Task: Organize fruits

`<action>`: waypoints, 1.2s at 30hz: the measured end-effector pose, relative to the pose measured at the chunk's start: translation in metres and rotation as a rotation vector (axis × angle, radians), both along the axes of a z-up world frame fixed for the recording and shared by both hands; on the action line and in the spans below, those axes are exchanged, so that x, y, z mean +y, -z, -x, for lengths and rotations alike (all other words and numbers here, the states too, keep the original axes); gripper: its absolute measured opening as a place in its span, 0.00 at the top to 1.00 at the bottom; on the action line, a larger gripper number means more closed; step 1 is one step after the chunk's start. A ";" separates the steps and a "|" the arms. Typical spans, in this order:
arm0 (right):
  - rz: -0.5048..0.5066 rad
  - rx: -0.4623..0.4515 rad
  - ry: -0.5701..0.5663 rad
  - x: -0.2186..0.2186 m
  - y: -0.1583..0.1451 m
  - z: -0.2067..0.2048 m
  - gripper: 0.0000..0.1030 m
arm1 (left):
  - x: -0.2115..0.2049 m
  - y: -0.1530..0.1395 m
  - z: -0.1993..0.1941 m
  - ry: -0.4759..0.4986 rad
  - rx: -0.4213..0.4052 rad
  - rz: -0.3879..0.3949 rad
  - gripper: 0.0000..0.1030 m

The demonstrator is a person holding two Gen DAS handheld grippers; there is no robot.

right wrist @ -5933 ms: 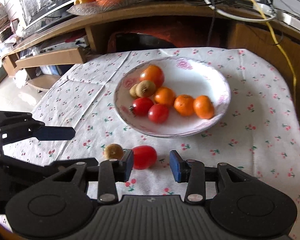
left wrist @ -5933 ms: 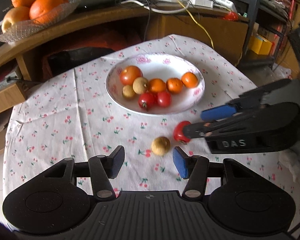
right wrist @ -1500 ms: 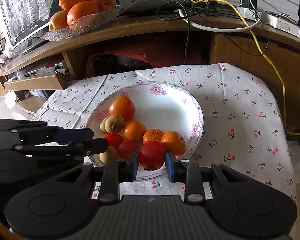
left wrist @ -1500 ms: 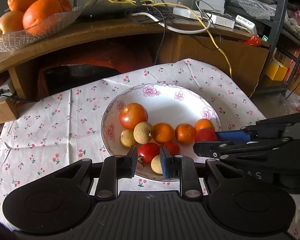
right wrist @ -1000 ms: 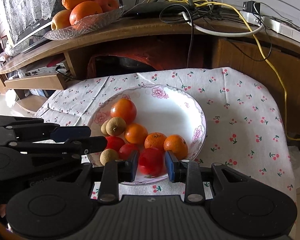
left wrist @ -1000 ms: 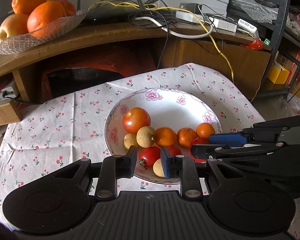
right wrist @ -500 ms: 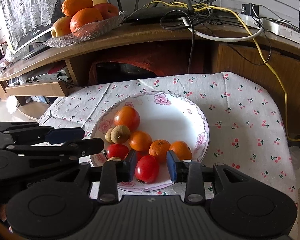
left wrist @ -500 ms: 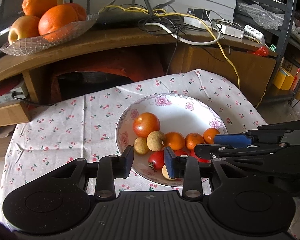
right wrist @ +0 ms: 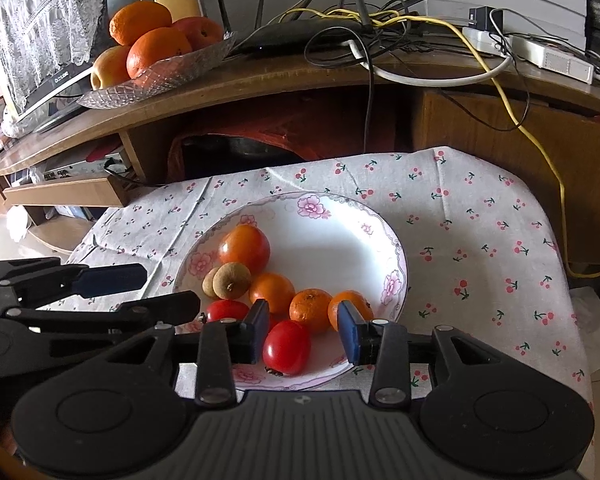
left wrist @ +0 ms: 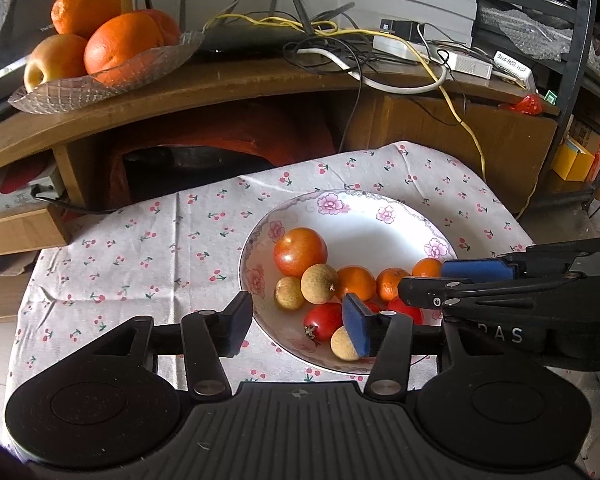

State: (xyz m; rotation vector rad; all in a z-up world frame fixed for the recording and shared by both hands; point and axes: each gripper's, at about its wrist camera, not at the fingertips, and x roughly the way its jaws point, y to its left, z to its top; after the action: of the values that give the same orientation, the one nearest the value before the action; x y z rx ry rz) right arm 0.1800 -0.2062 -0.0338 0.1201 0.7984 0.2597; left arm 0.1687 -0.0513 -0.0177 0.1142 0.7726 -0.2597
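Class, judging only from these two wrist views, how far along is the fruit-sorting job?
Nearly finished. Done: every small fruit sits in the flowered plate, including the red tomato and pale longan. In hand: nothing; the left gripper and right gripper are open. Left: no loose fruit shows on the tablecloth.

Tangled cables [left wrist: 364,52] on wooden shelf [left wrist: 236,84]

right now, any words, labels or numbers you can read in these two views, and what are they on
"DAS", perhaps cut short on its left: on the black body of the right gripper.
White lettering on the dark screen frame at far left: too small to read.
Labels on the white boxes on the shelf: too blurred to read.
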 end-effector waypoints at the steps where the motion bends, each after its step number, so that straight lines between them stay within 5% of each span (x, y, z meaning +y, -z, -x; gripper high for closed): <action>1: 0.002 0.001 0.001 0.000 0.000 0.000 0.63 | 0.000 0.000 -0.001 -0.003 0.001 -0.002 0.40; 36: 0.003 -0.009 0.085 -0.013 -0.023 0.035 0.53 | 0.010 -0.015 0.021 -0.087 0.010 0.032 0.08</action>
State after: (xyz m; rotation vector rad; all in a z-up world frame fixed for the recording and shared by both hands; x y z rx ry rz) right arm 0.1447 -0.2196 -0.0112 0.1495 0.7824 0.1790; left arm 0.1474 -0.0416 -0.0032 0.0494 0.7810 -0.1904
